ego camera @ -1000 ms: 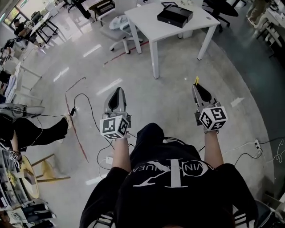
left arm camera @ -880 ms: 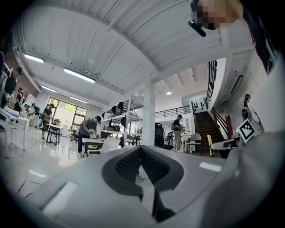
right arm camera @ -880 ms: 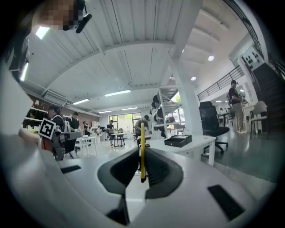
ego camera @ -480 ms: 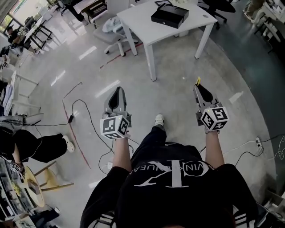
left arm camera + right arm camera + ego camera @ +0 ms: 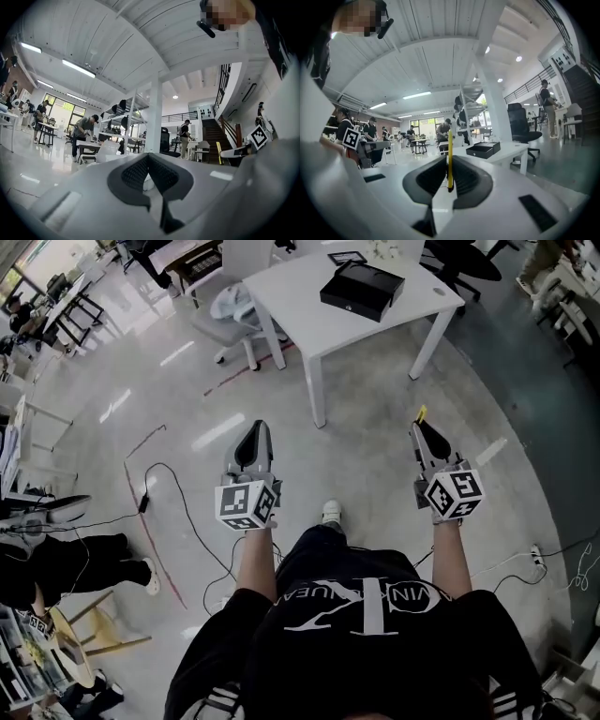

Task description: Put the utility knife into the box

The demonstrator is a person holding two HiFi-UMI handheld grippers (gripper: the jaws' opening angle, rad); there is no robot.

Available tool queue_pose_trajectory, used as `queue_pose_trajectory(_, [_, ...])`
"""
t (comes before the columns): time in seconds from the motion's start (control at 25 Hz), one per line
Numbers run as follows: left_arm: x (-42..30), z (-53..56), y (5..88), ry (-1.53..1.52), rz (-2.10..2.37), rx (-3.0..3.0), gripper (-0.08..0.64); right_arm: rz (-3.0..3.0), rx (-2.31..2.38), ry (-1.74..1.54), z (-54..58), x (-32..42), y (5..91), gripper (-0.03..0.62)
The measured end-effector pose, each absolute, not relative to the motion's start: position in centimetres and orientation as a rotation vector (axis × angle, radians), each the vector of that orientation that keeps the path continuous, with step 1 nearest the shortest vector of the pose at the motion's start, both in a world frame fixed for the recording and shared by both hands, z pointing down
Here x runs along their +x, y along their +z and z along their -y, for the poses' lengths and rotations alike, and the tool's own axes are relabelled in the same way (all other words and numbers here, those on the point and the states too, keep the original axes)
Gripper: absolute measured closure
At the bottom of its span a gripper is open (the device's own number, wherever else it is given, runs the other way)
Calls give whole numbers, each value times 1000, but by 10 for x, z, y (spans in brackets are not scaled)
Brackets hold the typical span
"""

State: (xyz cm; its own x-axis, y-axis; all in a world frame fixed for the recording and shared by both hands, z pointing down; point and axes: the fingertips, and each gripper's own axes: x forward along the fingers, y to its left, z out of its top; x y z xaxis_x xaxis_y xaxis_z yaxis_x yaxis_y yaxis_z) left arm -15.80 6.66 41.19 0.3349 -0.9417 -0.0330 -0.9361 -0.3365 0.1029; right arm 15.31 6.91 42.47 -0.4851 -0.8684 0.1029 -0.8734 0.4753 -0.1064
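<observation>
A slim yellow utility knife [image 5: 449,159] stands upright between the jaws of my right gripper [image 5: 449,176], which is shut on it; its yellow tip [image 5: 422,412] pokes out past the gripper [image 5: 424,427] in the head view. The black open box [image 5: 362,289] lies on a white table [image 5: 309,310] ahead, also seen as the black box [image 5: 483,149] in the right gripper view. My left gripper [image 5: 255,432] is held level at the left, its jaws shut with nothing between them [image 5: 149,157]. Both grippers hang over bare floor, well short of the table.
A white office chair [image 5: 230,306] stands left of the table. Black cables [image 5: 178,488] and red tape lines [image 5: 141,493] run across the grey floor. A power strip [image 5: 537,556] lies at the right. Other desks and people [image 5: 83,136] fill the room's edges.
The person has stepped forward: the table and box sit slightly lower and nearer in the head view. Both grippers keep their pose, the knife still held in the right one.
</observation>
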Motion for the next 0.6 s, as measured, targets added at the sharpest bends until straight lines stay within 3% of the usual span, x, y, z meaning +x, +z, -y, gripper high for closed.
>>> queue_pose_trajectory(0.6, [-159,43,416,-139,1714,2525,549,2631,1604,246,24,150,430,545])
